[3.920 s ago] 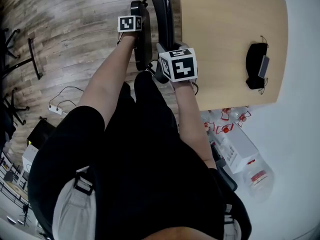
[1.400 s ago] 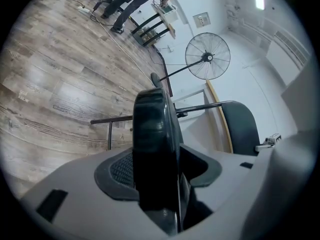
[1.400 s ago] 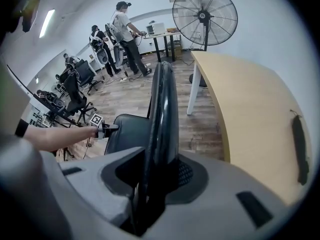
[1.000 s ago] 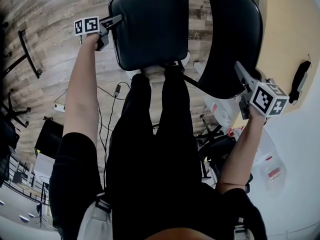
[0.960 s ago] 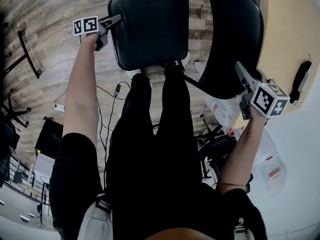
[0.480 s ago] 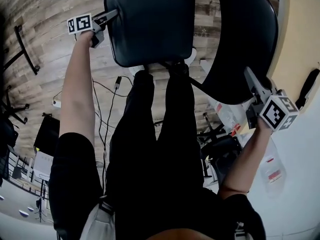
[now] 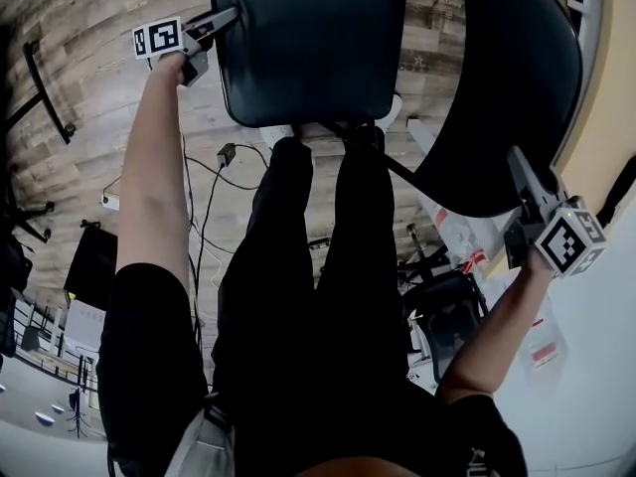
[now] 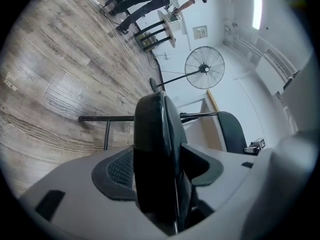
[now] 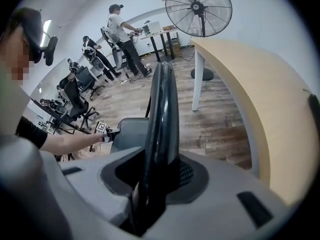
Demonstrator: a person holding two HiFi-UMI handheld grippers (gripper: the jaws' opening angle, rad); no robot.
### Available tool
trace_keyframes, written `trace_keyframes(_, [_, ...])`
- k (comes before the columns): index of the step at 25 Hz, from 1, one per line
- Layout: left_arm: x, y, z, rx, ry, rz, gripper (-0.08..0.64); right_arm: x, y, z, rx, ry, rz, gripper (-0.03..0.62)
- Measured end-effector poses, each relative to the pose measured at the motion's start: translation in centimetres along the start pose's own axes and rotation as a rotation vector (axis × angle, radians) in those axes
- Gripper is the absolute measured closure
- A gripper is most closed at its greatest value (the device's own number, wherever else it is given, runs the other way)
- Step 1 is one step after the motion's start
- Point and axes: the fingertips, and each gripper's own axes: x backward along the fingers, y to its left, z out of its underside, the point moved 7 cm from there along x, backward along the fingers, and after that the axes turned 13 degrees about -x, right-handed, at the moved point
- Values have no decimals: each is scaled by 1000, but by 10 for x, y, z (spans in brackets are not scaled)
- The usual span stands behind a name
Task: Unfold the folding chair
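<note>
- Black vinyl marks the folding chair; in the head view its seat (image 7: pixel 308 48) lies at 12 o'clock and its backrest (image 7: pixel 507 78) curves at 2 o'clock, the two already swung well apart.
- Left gripper (image 7: pixel 217 36) sits at 11 o'clock, the seat reaching away from it toward 3 o'clock; its jaws pinch the seat's edge and have just been easing wider, the cushion filling the gap (seen edge-on in its own view).
- Right gripper (image 7: pixel 525 192) holds at 4 o'clock with the backrest rising toward 12 from it; its jaws are pressed tight on the backrest's thin rim.
- Each hand has its own part, so the last spreading likely turns on pushing the seat flat while the right hand steadies the back.
- Tan table (image 7: pixel 608 117) stands just beside the backrest at 3 o'clock and could block it; the person's legs (image 7: pixel 318 266) stand just under the seat at 6 o'clock; cables (image 7: pixel 211 172) trail on the wood floor (image 7: pixel 89 97).
</note>
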Motion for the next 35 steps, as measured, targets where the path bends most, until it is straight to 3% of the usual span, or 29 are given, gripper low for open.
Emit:
trace_keyframes(9, [-1,2,-1,-17,-17,23,290,-2,-1,2,1,-1,-4,480])
trace_keyframes(13, [7,1,-6,-50,-2,-67,212,1,-2,-1,37,-13,-7,463])
trace_keyframes(15, [14,-4,-11,-90,33,-121,201,7,-1,-4,76,-40,30,417])
trace_keyframes(17, [24,-9,-20,-136,65,-179,201,18,4,-13,88,-87,67,360])
trace_keyframes(21, [56,-31,-38,-182,61,-283,201,57,20,-34,100,-224,92,348])
trace_keyframes(24, [80,-71,-49,-234,41,-319,202,91,36,-42,130,-309,88,348])
trace_keyframes(27, [107,-126,-60,-316,35,-307,202,118,65,-46,170,-387,50,350])
trace_keyframes(33, [144,-256,-82,-626,76,-237,206,151,128,-33,311,-541,-35,351])
trace_keyframes(35, [154,-303,-84,-695,43,-215,210,164,149,-23,364,-585,-78,353])
